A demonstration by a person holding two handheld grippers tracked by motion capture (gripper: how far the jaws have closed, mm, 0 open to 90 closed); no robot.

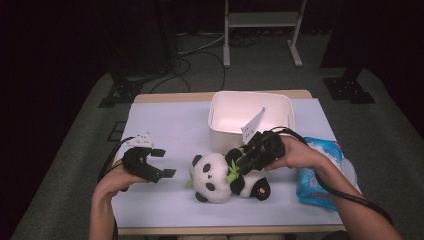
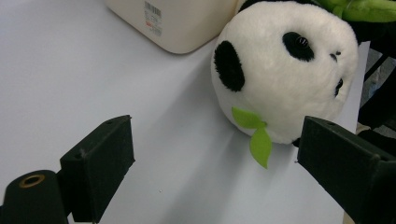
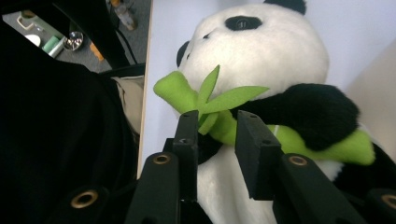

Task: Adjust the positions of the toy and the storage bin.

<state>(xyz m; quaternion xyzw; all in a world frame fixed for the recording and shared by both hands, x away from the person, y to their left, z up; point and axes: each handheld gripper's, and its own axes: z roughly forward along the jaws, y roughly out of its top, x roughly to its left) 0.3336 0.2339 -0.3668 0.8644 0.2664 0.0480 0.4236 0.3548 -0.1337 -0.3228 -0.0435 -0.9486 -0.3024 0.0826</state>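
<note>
Right gripper [image 1: 239, 166] down on plush panda [image 1: 216, 176], jaws part-open astride its green bamboo stalk [image 3: 219, 122], pads not visibly pressing. Panda lying on its back near middle of table [image 1: 165, 125], head toward left, just in front of white bin [image 1: 250, 112]. Left gripper [image 1: 162, 162] left of panda's head, jaws wide open, nothing between them, apart from plush. Blue-white pack [image 1: 320, 172] at right table edge.

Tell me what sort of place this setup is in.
Most likely a lab or recording room, not a home: the table stands under a white sheet on grey carpet, cables trail across the floor past a metal stand, dark surroundings close it in, and a person works a panda plush with hand-held grippers.
</note>
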